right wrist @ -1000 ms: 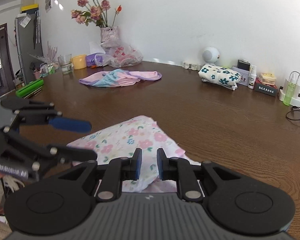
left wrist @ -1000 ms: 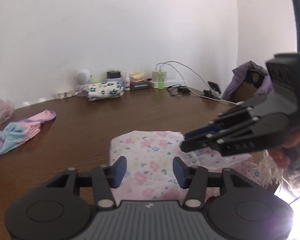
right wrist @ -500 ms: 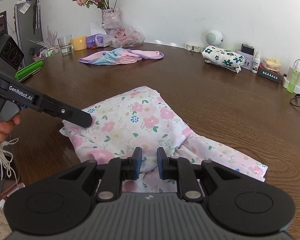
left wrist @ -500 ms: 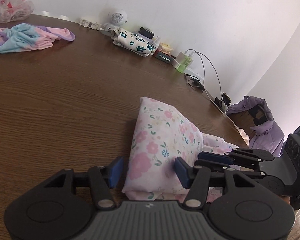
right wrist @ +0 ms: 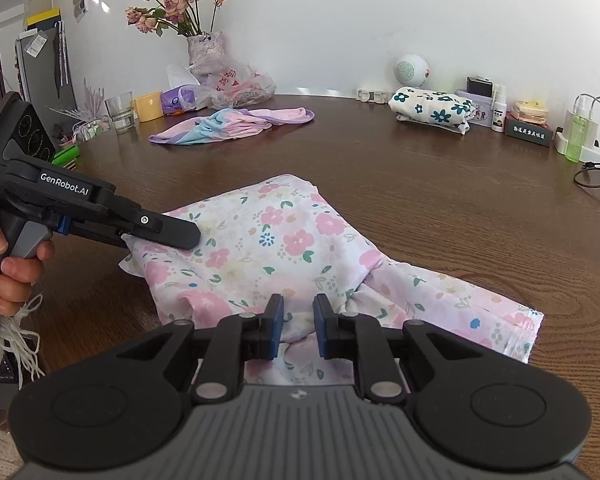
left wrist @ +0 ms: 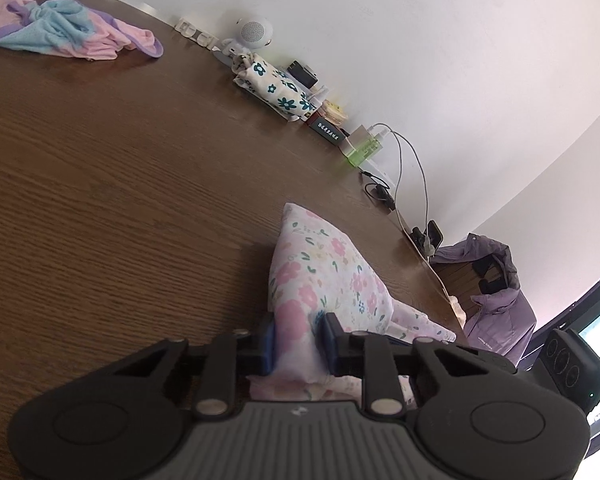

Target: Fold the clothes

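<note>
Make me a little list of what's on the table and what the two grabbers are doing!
table: brown wooden table
being folded: pink flowery cloth
left gripper: shut on the cloth's edge
right gripper: pads apart, cloth between, grip unclear
waiting: pink and blue garment, unfolded
done: folded blue-flower cloth by the wall

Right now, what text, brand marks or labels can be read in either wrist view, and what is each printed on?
"GenRobot.AI": white print on the side of the left gripper, which is shut on the floral garment.
"AS": partial letters on that gripper's body, cut off at the frame edge.
Dark box by the wall: a row of light characters, too small to read.
Small white bottle: label blurred.
Purple jacket: small white mark, illegible.
</note>
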Available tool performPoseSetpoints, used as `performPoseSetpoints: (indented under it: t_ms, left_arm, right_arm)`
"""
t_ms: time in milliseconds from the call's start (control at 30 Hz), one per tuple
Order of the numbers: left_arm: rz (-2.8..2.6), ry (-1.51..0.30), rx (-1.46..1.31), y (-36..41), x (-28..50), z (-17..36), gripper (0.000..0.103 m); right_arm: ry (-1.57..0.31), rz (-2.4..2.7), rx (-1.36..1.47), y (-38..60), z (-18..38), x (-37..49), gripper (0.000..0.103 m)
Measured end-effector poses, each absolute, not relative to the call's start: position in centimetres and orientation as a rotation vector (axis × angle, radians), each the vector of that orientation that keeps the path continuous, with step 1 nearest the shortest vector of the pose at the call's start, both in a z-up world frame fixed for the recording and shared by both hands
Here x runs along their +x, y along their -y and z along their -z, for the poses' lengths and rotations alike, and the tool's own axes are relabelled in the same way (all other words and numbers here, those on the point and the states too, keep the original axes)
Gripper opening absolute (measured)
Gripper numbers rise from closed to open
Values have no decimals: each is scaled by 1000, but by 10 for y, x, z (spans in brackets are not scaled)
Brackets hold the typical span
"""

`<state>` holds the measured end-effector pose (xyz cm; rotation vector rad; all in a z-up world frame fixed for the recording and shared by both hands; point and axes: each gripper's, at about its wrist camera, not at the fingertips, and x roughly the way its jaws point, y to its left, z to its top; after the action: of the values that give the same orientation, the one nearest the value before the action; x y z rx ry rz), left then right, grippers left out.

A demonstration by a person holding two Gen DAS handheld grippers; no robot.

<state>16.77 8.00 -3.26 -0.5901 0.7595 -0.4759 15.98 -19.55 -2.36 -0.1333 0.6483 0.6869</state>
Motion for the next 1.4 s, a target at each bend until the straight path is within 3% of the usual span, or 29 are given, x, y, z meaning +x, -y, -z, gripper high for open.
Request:
performPoseSetpoints:
  t_ms: [200,500,767,1167,1233,1400]
  left_arm:
    - [438,-664,-328,-63,160,3,13]
    - [345,-436,349,-3,134,-42,13]
    - [392,-187,987,98,85,-11,13]
    - [571,-243,1127,116,59,40,15]
    - [587,-267,1107,116,63,39,25]
    - [618,-293,1028,111,67,26,33]
  right_arm:
    - [-626,-663,-101,185,22,155,17]
    - [-601,-592,-103,203,9,151,17]
    - [-652,-623,-3,205,30,152,17]
    - [-640,-522,87,272,19,144,17]
    - [-627,-514,116,281,15,147,17]
    - [-539,-545,169,291,-15,155,22]
